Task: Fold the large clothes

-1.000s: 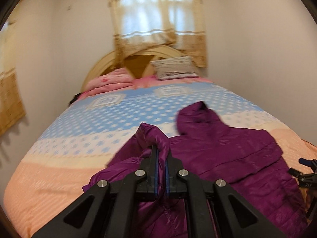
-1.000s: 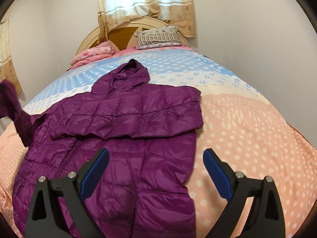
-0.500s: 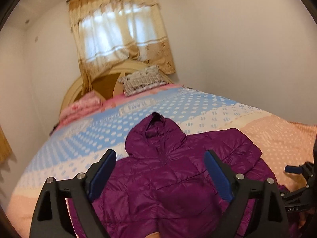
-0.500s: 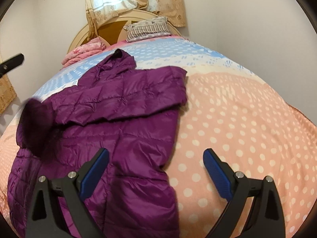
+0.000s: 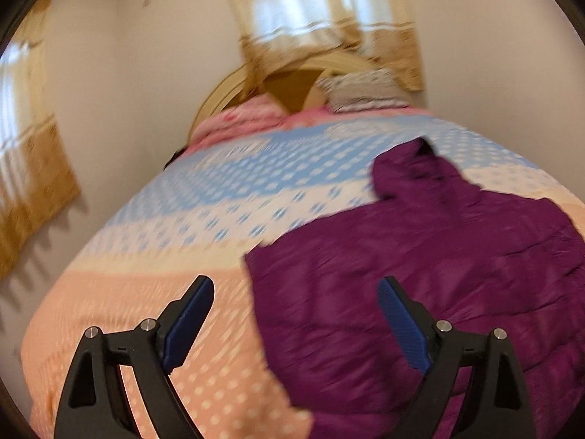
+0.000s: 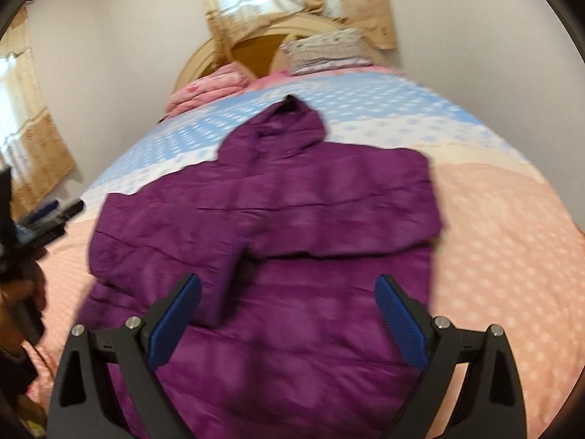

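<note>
**Purple hooded jacket laid on the bed, both grippers empty above it**

The purple quilted jacket (image 6: 278, 241) lies flat on the bed (image 6: 512, 241), its hood (image 6: 281, 128) pointing toward the headboard (image 6: 226, 44) and both sleeves folded across the chest. The body of the garment runs down to the foot edge of the bed, nearer the camera. It rests on the peach dotted part of the bedspread, with the hood reaching onto the blue and white band.

The right gripper (image 6: 289, 314) hangs over the lower half of the jacket, its blue-padded fingers (image 6: 400, 325) spread wide with nothing between them. The left gripper (image 5: 296, 320) is likewise spread wide and empty. In its own view it sits over the jacket's left edge (image 5: 256, 292), one finger above bare bedspread (image 5: 146, 292) and the other above purple fabric; whether either finger touches the cloth cannot be told. In the right wrist view the left gripper (image 6: 47, 216) appears at the left side of the bed, beside the jacket.

At the head edge lie a folded pink blanket (image 6: 208, 87) and a patterned pillow (image 6: 325, 49). Both views are motion-blurred.
</note>
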`<control>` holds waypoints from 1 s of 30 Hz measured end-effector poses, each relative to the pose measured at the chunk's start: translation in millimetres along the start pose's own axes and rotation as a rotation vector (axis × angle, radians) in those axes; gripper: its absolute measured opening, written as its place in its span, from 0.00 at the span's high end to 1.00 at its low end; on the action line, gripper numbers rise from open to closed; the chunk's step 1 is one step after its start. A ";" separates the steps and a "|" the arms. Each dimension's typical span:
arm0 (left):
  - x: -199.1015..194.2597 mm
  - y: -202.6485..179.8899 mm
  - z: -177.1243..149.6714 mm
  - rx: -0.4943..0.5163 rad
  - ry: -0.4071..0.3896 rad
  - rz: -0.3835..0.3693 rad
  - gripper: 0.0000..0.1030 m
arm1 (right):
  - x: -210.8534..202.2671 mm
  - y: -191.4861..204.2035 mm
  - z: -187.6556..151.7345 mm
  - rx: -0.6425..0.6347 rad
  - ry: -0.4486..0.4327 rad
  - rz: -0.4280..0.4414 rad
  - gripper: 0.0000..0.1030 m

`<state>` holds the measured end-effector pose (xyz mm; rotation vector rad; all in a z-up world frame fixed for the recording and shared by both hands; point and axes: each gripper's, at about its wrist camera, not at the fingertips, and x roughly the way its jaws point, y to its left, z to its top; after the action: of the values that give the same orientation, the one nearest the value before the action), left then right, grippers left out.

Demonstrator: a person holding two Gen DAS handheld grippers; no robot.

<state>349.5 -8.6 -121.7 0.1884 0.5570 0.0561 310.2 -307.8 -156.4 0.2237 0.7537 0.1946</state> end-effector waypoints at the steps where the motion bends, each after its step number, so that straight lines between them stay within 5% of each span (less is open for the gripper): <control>1: 4.6 6.0 -6.0 -0.012 0.015 0.011 0.11 | 8.7 5.2 3.2 -0.002 0.019 0.015 0.05; 4: 13.8 16.3 -18.2 -0.031 0.044 0.015 0.11 | 39.9 17.8 7.0 0.014 0.104 0.081 0.14; 6: 16.8 19.7 -23.1 -0.040 0.058 0.017 0.11 | 64.2 23.5 6.6 0.032 0.193 0.149 0.41; 7: 19.1 21.1 -24.5 -0.045 0.066 0.012 0.11 | 72.3 25.0 6.0 0.040 0.222 0.164 0.73; 8: 21.1 22.3 -25.8 -0.048 0.073 0.009 0.11 | 77.3 26.1 5.5 0.044 0.241 0.174 0.91; 18: 33.2 36.1 -30.0 -0.053 0.101 0.029 0.11 | 6.7 -14.9 37.7 0.047 0.012 0.005 0.92; 26: 39.9 13.8 -26.0 -0.017 0.122 0.004 0.11 | 13.4 -78.8 30.2 0.152 0.012 -0.203 0.91; 30: 42.0 -0.7 -15.4 -0.002 0.121 -0.022 0.11 | 23.6 -82.2 24.5 0.102 0.063 -0.244 0.75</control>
<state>377.0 -2.4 -156.5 0.1772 0.6790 0.0468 351.8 -383.7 -176.6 0.2211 0.8473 -0.0682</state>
